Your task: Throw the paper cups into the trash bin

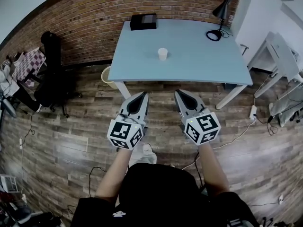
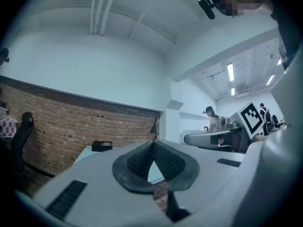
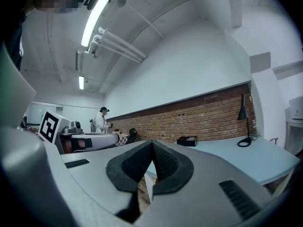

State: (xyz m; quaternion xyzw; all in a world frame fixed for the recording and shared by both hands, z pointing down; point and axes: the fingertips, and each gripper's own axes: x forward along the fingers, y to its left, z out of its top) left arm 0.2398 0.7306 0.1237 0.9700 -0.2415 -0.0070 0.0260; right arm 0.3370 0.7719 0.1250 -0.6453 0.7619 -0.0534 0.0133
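1. A small white paper cup (image 1: 162,54) is standing upright near the middle of the pale blue rectangular table (image 1: 199,65), well apart from both tools.
2. The left gripper (image 1: 141,98) is pointing towards the table, its jaws pressing together on nothing.
3. The right gripper (image 1: 182,96) is hanging beside it, its jaws likewise meeting and gripping nothing.
4. A round pale trash bin (image 1: 107,75) is sitting on the floor by the table's left corner.
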